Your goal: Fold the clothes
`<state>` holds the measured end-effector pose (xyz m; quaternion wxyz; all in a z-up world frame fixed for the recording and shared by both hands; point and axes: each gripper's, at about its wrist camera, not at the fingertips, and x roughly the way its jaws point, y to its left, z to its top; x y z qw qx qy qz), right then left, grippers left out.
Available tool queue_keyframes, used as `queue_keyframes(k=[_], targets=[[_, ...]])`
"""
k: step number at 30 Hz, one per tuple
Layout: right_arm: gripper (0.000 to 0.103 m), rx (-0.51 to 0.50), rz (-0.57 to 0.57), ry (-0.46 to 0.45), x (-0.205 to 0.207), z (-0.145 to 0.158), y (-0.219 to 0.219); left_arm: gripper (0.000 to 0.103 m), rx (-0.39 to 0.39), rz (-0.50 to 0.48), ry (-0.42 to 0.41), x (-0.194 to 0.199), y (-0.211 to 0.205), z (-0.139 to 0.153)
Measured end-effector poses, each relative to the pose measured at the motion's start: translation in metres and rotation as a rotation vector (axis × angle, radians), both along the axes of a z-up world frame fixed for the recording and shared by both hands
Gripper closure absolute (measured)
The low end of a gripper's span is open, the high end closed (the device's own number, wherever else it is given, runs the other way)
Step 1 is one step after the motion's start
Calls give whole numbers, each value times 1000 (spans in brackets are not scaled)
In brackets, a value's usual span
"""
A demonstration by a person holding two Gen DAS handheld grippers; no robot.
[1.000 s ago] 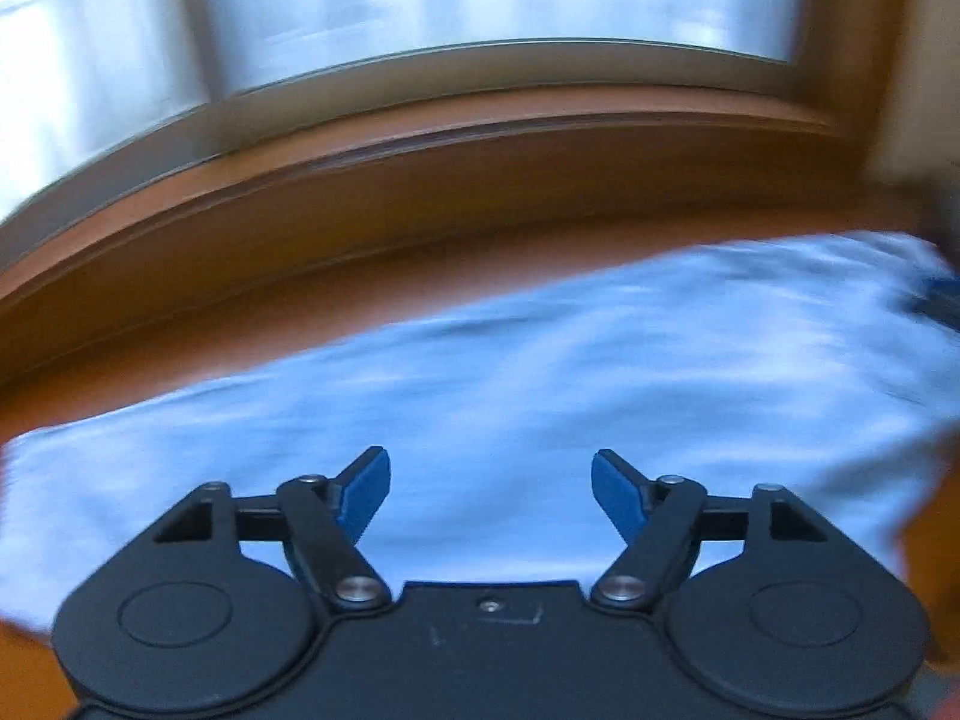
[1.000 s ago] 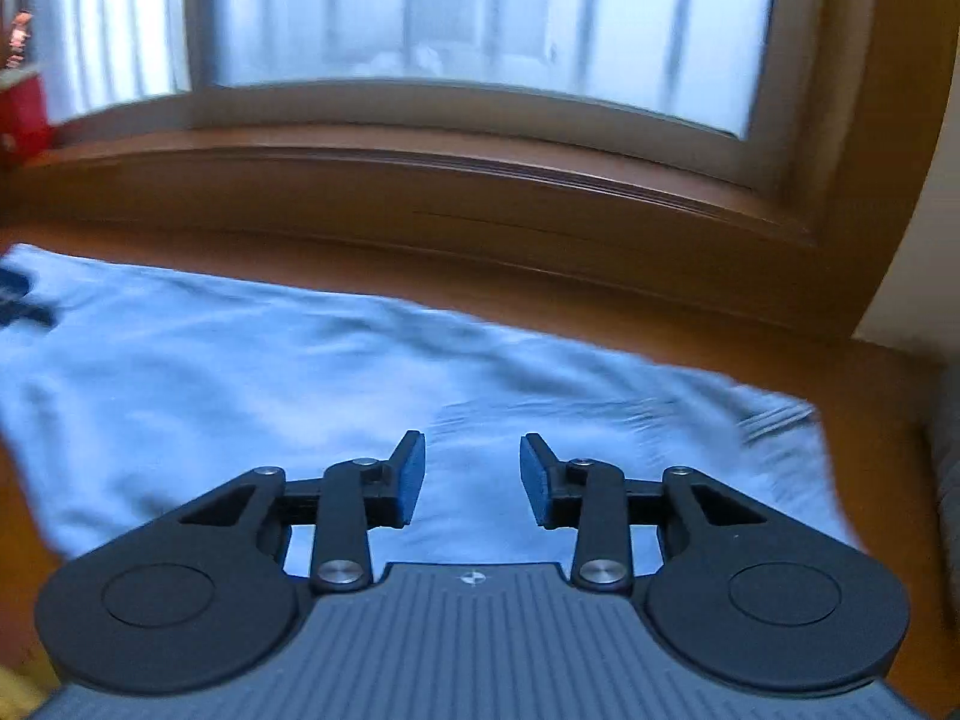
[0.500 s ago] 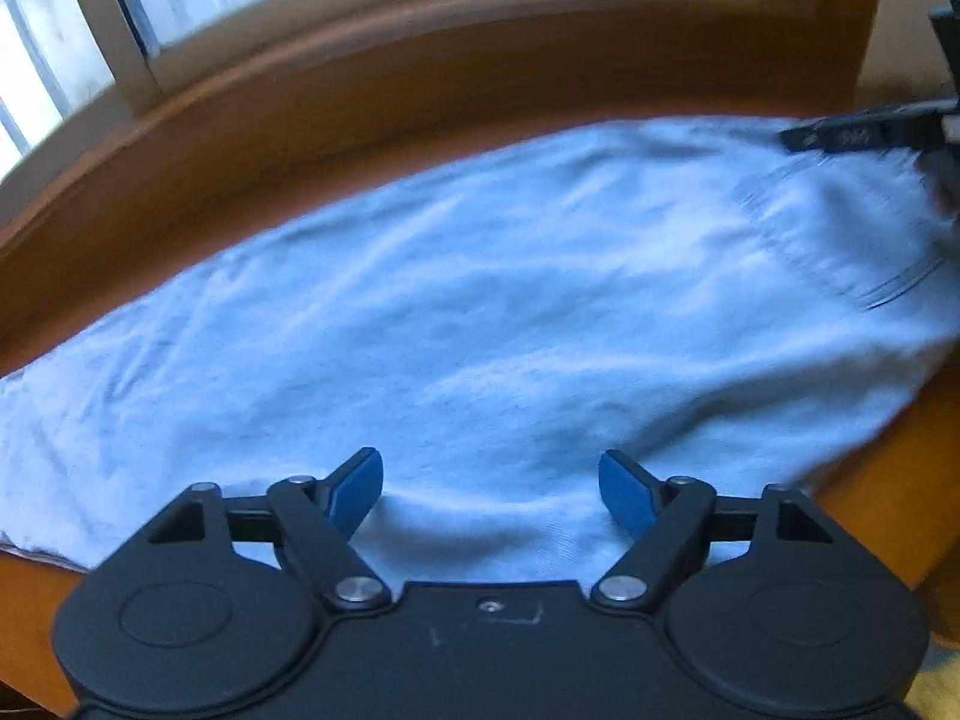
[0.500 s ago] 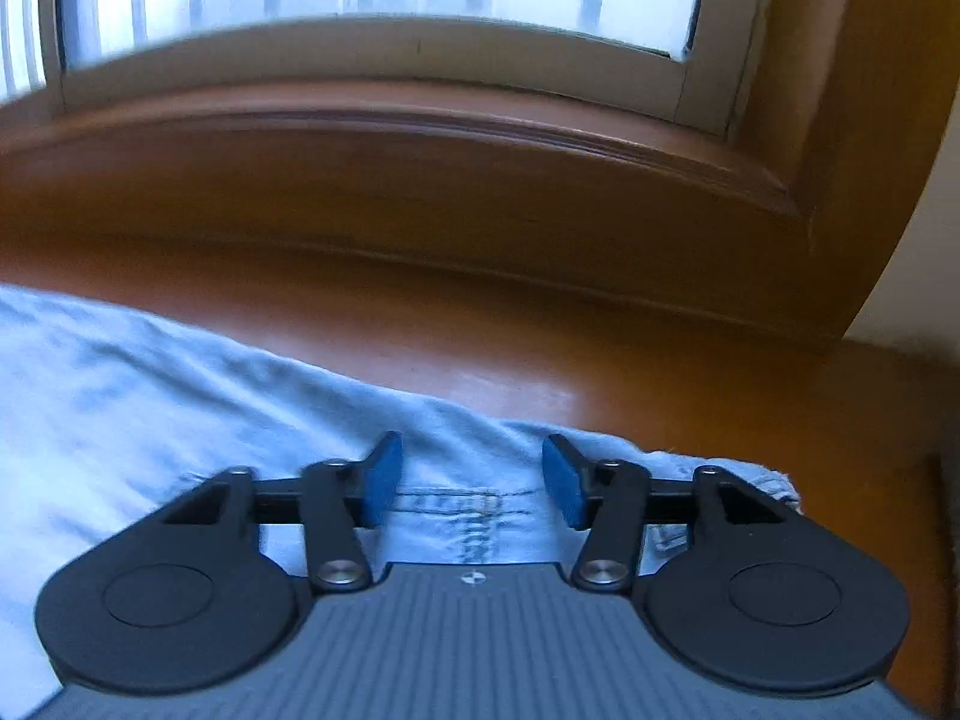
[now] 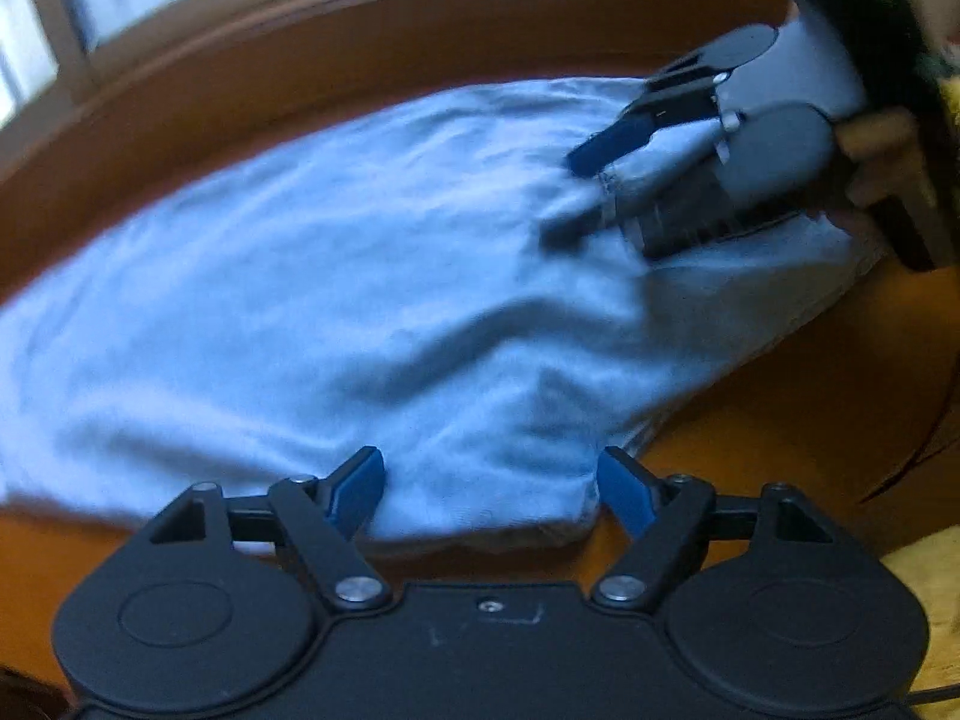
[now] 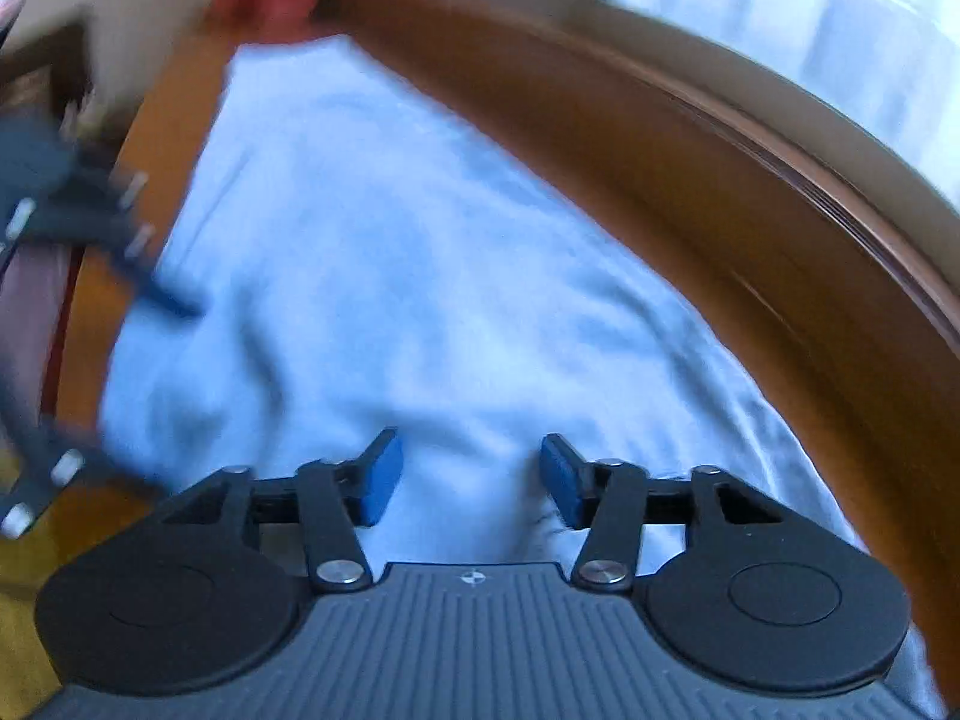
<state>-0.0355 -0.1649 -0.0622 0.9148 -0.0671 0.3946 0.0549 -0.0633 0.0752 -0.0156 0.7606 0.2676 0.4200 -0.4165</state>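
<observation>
Both grippers have come lower and closer to the light blue garment point(image 5: 336, 276) than one second ago, and now it fills most of each view. The garment lies spread flat on the orange-brown wooden surface point(image 5: 798, 396), just beside the dark wooden window frame point(image 5: 372, 42); it looks not yet folded, with only soft wrinkles across it.

The left gripper point(image 5: 491, 483) now stands at the near edge of the cloth. Its jaws are wide apart, one blue pad on each side of the hem, and they do not press on anything, so it holds nothing. Before, it was hanging over the middle of the cloth; now the edge and a corner are just between its fingers.

The right gripper point(image 6: 471, 474) has turned strongly, so the window frame now runs diagonally in its view. Its jaws have just been opening, cloth lies under the gap, and the pads do not seem to pinch it. From the left wrist view, it sits at the far right end of the garment, one finger low on the fabric, but blur hides real contact.

I judge that both hands are preparing to grasp an edge for the first fold.
</observation>
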Motion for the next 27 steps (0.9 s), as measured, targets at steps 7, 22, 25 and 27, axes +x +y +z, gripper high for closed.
queue_keyframes(k=[7, 22, 25, 27], targets=[[62, 31, -216, -74, 5, -6, -44, 25, 33, -37, 12, -12, 5, -2], [48, 103, -228, -59, -15, -3, -20, 32, -134, -144, 204, -1, -16, 1], [48, 62, -284, -66, -9, -3, -24, 27, -129, -156, 233, -6, -9, 1], [48, 34, -304, -73, -1, -3, -27, 24, -119, -164, 254, -12, -8, -1]])
